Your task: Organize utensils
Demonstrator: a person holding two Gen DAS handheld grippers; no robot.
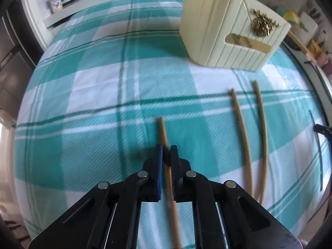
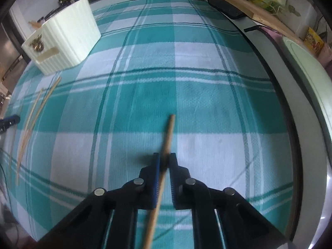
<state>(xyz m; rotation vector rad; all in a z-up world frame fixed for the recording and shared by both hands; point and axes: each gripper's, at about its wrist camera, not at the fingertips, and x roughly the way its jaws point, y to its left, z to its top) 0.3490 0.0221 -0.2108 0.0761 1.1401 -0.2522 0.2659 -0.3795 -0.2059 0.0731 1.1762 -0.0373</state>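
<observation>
My left gripper (image 1: pixel 167 148) is shut on a wooden chopstick (image 1: pixel 162 130) that points forward over the teal checked cloth (image 1: pixel 103 95). Two more chopsticks (image 1: pixel 242 128) lie on the cloth to its right. My right gripper (image 2: pixel 165 156) is shut on another wooden chopstick (image 2: pixel 169 132), also pointing forward. A cream ribbed utensil holder (image 1: pixel 224 27) with a gold ornament stands at the back; in the right wrist view the holder (image 2: pixel 68 39) is far left, with loose chopsticks (image 2: pixel 35 114) in front of it.
A thin dark stick (image 1: pixel 317 145) lies near the cloth's right edge. Jars (image 1: pixel 56 2) stand on the back counter. A pale green board (image 2: pixel 307 76), a dark object (image 2: pixel 226 6) and a wooden plank (image 2: pixel 259 12) line the table's right side.
</observation>
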